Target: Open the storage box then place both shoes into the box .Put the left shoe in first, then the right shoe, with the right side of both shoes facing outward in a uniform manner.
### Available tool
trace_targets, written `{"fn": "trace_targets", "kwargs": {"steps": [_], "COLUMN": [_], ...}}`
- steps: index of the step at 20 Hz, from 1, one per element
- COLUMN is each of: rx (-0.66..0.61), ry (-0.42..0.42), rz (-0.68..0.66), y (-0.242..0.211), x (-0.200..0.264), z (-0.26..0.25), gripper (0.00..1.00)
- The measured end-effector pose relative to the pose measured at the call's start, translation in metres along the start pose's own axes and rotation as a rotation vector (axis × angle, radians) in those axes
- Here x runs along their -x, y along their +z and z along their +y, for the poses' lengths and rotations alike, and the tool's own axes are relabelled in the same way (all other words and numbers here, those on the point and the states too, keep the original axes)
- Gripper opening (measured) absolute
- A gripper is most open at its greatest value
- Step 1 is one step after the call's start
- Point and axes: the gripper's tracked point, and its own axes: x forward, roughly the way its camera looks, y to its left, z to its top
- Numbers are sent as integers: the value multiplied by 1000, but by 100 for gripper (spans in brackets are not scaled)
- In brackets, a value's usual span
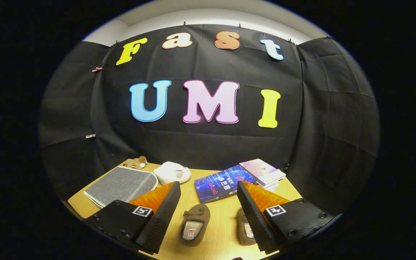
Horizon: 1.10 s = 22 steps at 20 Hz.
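Gripper view: wooden table (222,220), booth wall behind.
Box: grey fabric storage box (123,185) at ten o'clock beyond the fingers, lid down, unopened.
Shoes: brown slipper (194,224) between the fingers; its pair (245,226) at three o'clock, half hidden by the right finger.
Handling: soft, light, I reckon; pinch the collar rim.
Gripper (208,202): jaws spread wide, empty, touching nothing.
Clutter: books (226,182), white plush (172,172) at twelve.
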Motion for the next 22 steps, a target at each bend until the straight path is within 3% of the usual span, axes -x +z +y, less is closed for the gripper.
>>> {"fn": "trace_targets", "kwargs": {"steps": [6,13,19,22], "rx": [-41,-132,-248,-368], "ry": [125,380,664,737], "rz": [108,321,503,574], "y": [-22,-71,-117,-145], "x": [-24,-53,-65,-74], "z": [29,87,157,179], "gripper": [97,98,98,98]}}
